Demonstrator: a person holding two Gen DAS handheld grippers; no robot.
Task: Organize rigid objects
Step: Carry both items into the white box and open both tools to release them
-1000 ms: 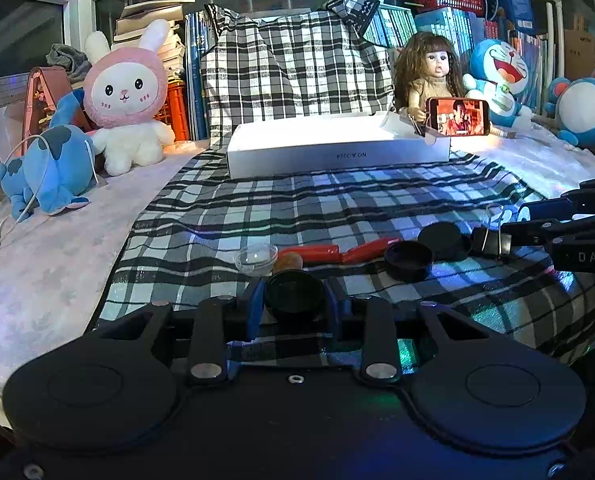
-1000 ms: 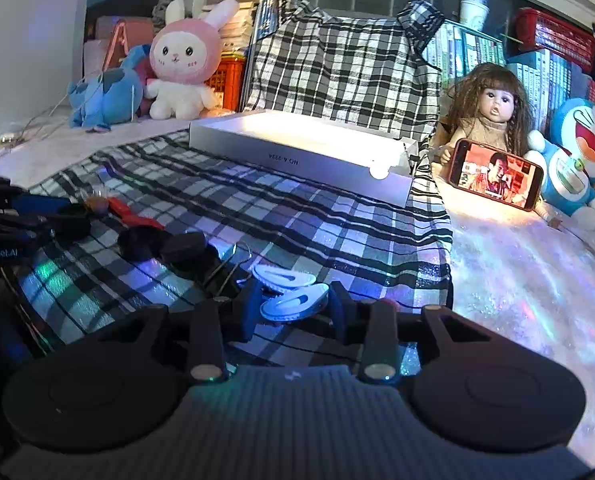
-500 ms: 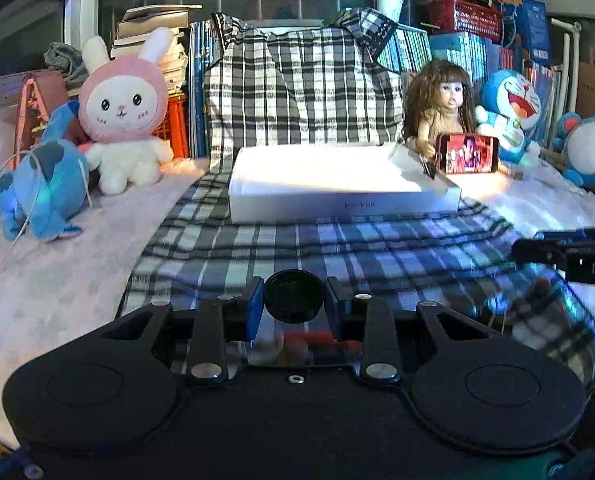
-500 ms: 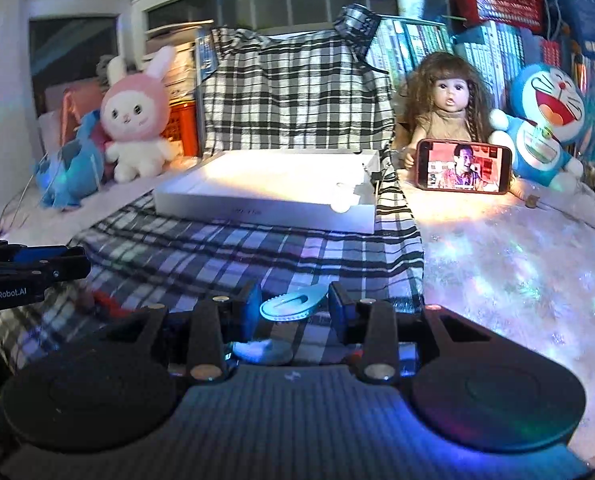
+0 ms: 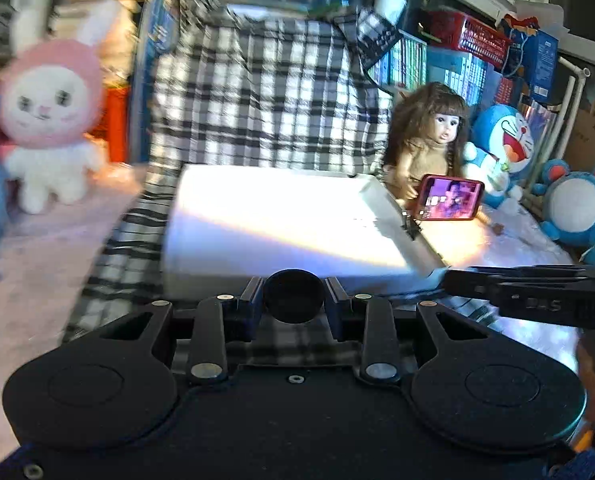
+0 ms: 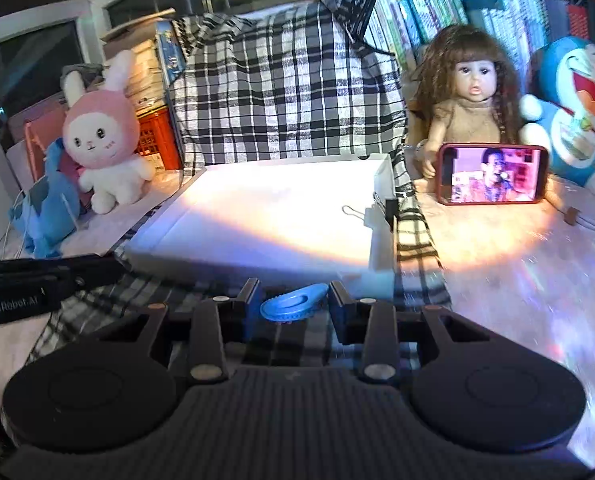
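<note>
My left gripper (image 5: 293,300) is shut on a round black cap (image 5: 293,296) and holds it just in front of the white shallow box (image 5: 281,216). My right gripper (image 6: 293,306) is shut on a flat blue teardrop-shaped piece with a ridged edge (image 6: 293,305), held at the near edge of the same white box (image 6: 273,216). A binder clip (image 6: 377,210) sits at the box's right rim. The right gripper's arm (image 5: 537,296) shows at the right of the left wrist view; the left gripper's arm (image 6: 37,284) shows at the left of the right wrist view.
The box lies on a black-and-white plaid cloth (image 6: 289,92). Behind stand a pink rabbit plush (image 6: 101,132), a doll (image 6: 473,92) with a lit phone (image 6: 493,174) leaning on it, a blue Doraemon plush (image 6: 577,108), and books.
Both grippers have lifted their pieces off the plaid cloth and moved forward to the near edge of the white box. The loose items on the cloth have dropped out of view.
</note>
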